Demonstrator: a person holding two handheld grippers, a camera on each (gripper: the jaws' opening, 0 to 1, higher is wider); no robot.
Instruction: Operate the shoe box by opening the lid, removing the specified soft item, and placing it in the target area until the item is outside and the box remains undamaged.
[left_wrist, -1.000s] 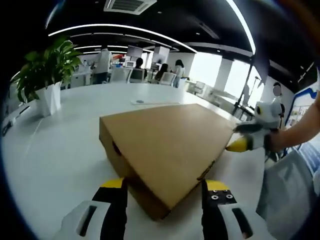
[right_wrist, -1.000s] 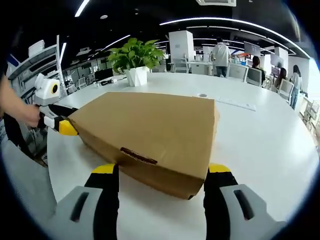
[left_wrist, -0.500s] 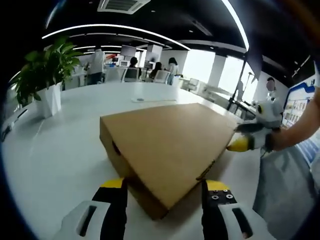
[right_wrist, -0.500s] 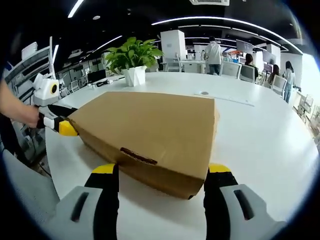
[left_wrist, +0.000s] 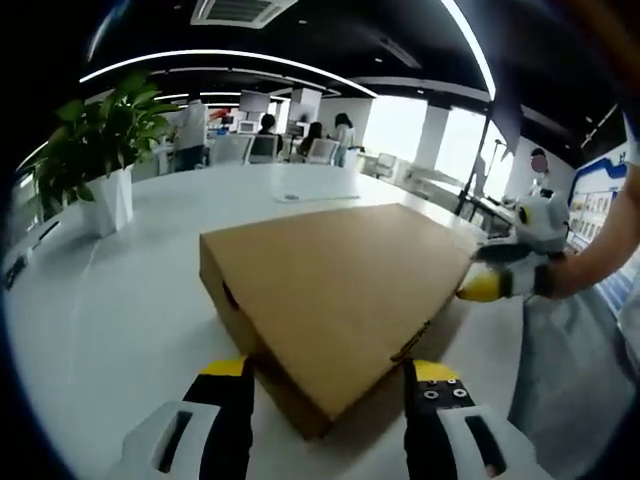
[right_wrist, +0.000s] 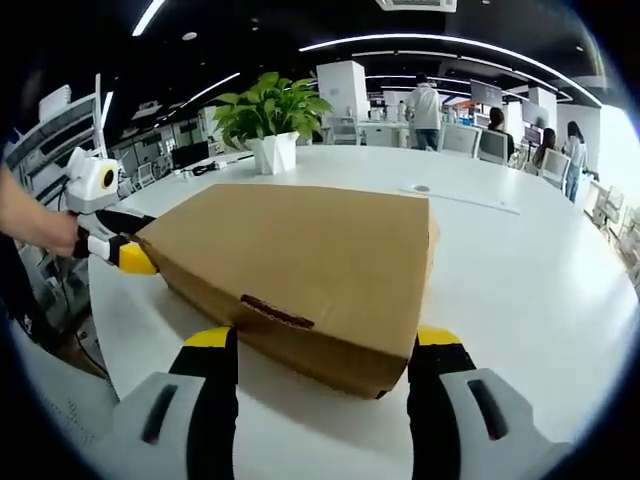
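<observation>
Squarely between both grippers, a closed brown cardboard shoe box (left_wrist: 335, 295) lies on a white table (left_wrist: 110, 300) in an open-plan office. Seen in the left gripper view, the left gripper (left_wrist: 328, 385) holds its yellow-tipped jaws spread wide, one on either side of the box's near corner at 6 o'clock, apparently pressing nothing. At 3 o'clock in that view the right gripper (left_wrist: 490, 285) meets the box's far corner, a person's forearm (left_wrist: 600, 262) behind it. In the right gripper view the box (right_wrist: 300, 265) sits lid down, a dark slot on its near wall; the right gripper (right_wrist: 325, 355) frames that corner with jaws parted at 6 o'clock. At 9 o'clock there, the left gripper (right_wrist: 130, 260) touches the box's edge with its yellow tip, a hand (right_wrist: 45, 225) gripping its handle. A potted plant (right_wrist: 268, 115) in a white pot stands on the table at 12 o'clock, well beyond the box. People (right_wrist: 425, 105) sit and stand at desks in the far background.
</observation>
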